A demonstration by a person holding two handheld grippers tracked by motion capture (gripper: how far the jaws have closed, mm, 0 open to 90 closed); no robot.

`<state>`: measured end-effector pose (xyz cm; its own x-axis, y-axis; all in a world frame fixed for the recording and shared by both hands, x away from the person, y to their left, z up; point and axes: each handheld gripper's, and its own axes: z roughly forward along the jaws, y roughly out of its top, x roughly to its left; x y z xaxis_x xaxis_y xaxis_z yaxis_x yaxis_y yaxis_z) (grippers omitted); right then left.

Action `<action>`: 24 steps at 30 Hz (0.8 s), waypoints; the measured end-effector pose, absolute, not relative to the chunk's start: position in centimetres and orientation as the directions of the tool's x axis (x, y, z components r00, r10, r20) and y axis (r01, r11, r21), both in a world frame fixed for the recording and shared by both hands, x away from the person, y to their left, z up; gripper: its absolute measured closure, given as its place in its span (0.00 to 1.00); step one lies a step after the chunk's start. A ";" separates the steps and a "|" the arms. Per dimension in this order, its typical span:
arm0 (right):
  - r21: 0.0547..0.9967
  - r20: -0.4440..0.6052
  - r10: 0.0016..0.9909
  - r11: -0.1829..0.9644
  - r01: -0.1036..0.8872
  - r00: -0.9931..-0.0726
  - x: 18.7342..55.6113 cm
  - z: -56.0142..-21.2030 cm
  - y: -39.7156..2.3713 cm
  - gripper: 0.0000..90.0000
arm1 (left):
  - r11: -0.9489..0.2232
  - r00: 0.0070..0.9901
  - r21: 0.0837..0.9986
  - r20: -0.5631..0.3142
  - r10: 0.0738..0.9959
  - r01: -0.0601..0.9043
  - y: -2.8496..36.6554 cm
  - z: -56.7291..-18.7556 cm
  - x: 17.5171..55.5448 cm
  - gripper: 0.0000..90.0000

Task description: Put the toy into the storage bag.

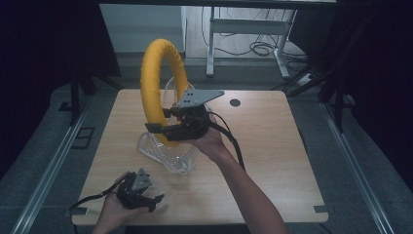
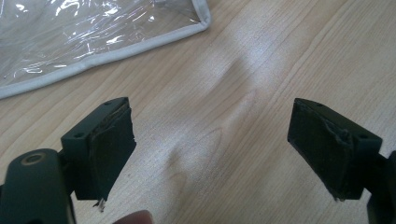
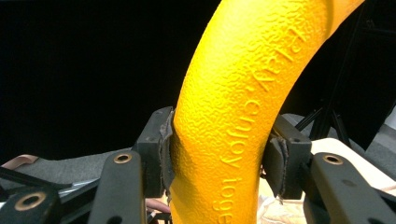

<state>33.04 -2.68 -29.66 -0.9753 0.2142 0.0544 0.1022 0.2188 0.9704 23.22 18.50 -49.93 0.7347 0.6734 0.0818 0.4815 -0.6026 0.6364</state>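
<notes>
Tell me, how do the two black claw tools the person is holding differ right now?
The right gripper is shut on the yellow ring, holding it upright above the clear plastic bag; the left gripper is open with nothing between its jaws. The right one is raised over the middle of the wooden table; the left sits low near the table's front edge. Both are black, two-jawed and hand-held.

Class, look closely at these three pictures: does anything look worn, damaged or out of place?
Yes. The pads lining the left claw are frayed, with ragged, peeling edges. The right claw pinches the yellow ring, visibly denting it.
</notes>
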 end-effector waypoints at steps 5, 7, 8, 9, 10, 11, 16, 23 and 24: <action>0.969 0.061 0.201 0.222 0.106 -0.978 33.2 -30.5 -2.4 0.55 | -0.603 0.734 0.637 0.084 0.674 0.481 18.5 -50.0 23.2 0.16; 0.969 0.065 0.194 0.221 0.108 -0.979 33.3 -30.8 -2.4 0.55 | -0.605 0.735 0.635 0.086 0.673 0.480 18.5 -50.0 23.2 0.16; 0.969 0.068 0.194 0.220 0.111 -0.979 33.3 -30.9 -2.3 0.55 | -0.607 0.735 0.634 0.087 0.672 0.480 18.5 -50.0 23.2 0.16; 0.967 0.075 0.195 0.224 0.118 -0.978 33.4 -31.1 -2.3 0.55 | -0.606 0.735 0.634 0.086 0.672 0.480 18.5 -49.9 23.2 0.16; 0.967 0.080 0.195 0.223 0.124 -0.978 33.5 -31.3 -2.3 0.55 | -0.606 0.735 0.634 0.086 0.672 0.480 18.5 -49.9 23.2 0.16; 0.967 0.083 0.194 0.223 0.126 -0.977 33.6 -31.5 -2.3 0.55 | -0.607 0.736 0.635 0.089 0.672 0.478 18.5 -49.9 23.2 0.16; 0.963 0.107 0.201 0.222 0.151 -0.974 34.2 -32.5 -2.3 0.55 | -0.608 0.736 0.633 0.089 0.671 0.478 18.5 -50.0 23.2 0.16; 0.957 0.133 0.203 0.228 0.179 -0.970 34.7 -33.5 -2.5 0.55 | -0.606 0.735 0.635 0.087 0.672 0.479 18.5 -50.0 23.2 0.16; 0.957 0.135 0.202 0.229 0.181 -0.970 34.8 -33.7 -2.5 0.55 | -0.606 0.735 0.635 0.088 0.672 0.479 18.5 -50.0 23.2 0.16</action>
